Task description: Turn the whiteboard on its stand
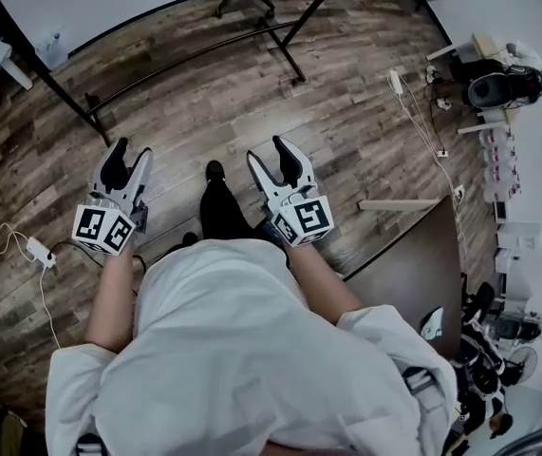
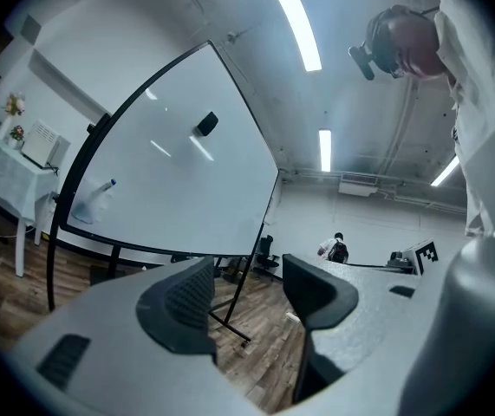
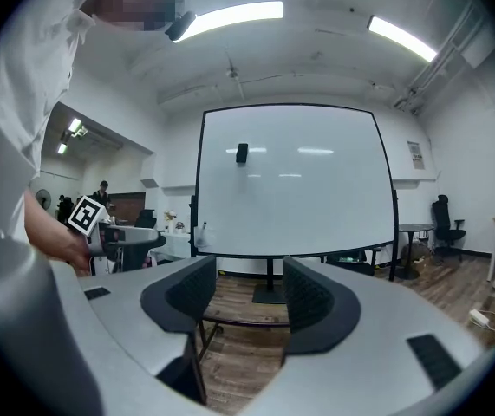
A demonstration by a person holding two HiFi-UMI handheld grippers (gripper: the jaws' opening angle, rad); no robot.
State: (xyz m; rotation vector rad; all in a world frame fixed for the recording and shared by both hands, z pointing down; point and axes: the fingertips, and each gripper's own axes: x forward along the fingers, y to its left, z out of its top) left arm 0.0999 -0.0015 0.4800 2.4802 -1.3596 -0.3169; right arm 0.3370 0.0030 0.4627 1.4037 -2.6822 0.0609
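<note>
The whiteboard [image 3: 290,180] stands upright in its black frame a few steps ahead of me, its face blank except for a small black piece [image 3: 242,152] stuck near the top. In the left gripper view the whiteboard [image 2: 169,180] shows at an angle, with a spray bottle [image 2: 100,199] on its ledge. Its black stand [image 1: 195,57] crosses the floor in the head view. My left gripper [image 1: 124,171] and right gripper [image 1: 274,163] are held level in front of my body, both open and empty, well short of the board.
A dark brown table [image 1: 413,264] stands at my right. A power strip with a white cable [image 1: 38,250] lies on the wooden floor at my left. A white side table [image 2: 4,176] is left of the board, and a person [image 2: 338,249] stands far behind.
</note>
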